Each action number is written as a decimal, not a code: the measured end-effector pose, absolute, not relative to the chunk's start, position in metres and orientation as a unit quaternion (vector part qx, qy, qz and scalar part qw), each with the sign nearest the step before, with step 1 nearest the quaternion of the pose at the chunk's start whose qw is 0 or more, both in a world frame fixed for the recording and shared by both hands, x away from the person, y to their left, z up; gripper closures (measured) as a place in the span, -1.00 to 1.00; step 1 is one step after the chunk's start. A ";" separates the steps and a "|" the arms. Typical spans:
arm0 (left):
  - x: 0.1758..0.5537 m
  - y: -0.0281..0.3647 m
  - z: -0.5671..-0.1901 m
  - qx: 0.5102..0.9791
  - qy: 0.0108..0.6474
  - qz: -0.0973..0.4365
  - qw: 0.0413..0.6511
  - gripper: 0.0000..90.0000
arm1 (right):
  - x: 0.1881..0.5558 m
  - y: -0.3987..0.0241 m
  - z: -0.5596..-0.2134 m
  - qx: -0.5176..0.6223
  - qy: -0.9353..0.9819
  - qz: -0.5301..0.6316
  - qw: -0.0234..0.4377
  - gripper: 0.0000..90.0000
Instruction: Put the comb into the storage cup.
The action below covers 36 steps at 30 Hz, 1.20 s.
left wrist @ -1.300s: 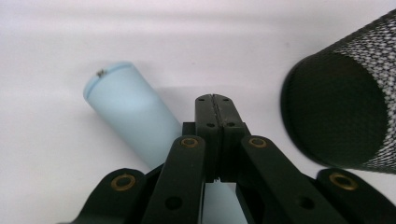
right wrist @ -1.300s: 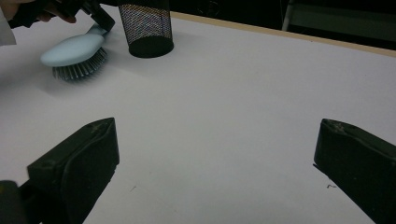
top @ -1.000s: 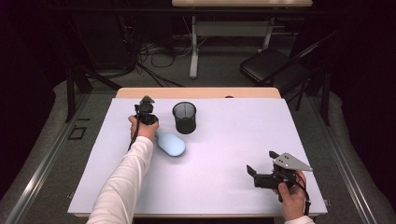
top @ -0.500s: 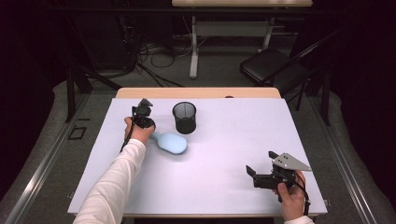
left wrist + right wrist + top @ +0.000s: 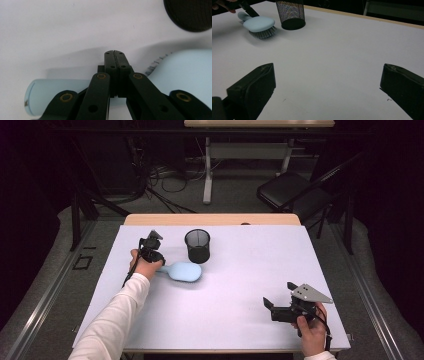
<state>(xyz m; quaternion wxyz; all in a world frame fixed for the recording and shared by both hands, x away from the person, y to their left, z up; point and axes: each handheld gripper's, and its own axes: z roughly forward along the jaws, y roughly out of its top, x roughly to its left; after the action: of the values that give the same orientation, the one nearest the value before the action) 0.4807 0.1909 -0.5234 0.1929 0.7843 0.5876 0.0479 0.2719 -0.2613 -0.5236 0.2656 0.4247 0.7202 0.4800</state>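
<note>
Gripping the light-blue brush by its handle, left of frame centre in the high view.

Brush lies bristles-down on the white table, just beside the black mesh cup at upper centre; its handle end sticks out to the left under the left gripper. Left gripper view shows the jaws closed together over the handle, so likely pinching it. Right gripper rests at lower right, well apart, jaws wide and empty. Step looks like pick-up; next move probably needs a lift, tipping the brush upright, and lining it up over the cup's mouth.
</note>
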 end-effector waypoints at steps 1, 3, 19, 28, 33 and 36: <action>0.480 0.191 -0.524 0.785 0.587 0.046 0.194 1.00 | 0.272 -0.261 -0.524 0.424 0.721 0.479 0.266 -1.00; 0.478 0.192 -0.524 0.787 0.585 0.042 0.192 1.00 | 0.272 -0.261 -0.524 0.424 0.721 0.479 0.266 -1.00; 0.465 0.193 -0.527 0.805 0.561 0.035 0.189 1.00 | 0.272 -0.259 -0.524 0.422 0.724 0.478 0.264 -1.00; 0.459 0.191 -0.527 0.811 0.552 0.041 0.188 1.00 | 0.272 -0.258 -0.524 0.420 0.725 0.478 0.264 -1.00; 0.457 0.191 -0.526 0.811 0.551 0.036 0.190 1.00 | 0.272 -0.258 -0.524 0.420 0.725 0.478 0.264 -1.00; 0.456 0.192 -0.527 0.810 0.553 0.037 0.193 1.00 | 0.272 -0.258 -0.524 0.420 0.724 0.478 0.264 -1.00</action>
<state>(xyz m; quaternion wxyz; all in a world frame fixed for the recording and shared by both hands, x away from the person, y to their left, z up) 0.4559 0.1921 -0.5267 0.1927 0.8098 0.5530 0.0369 0.2718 -0.2581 -0.5244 0.2641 0.4205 0.7245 0.4781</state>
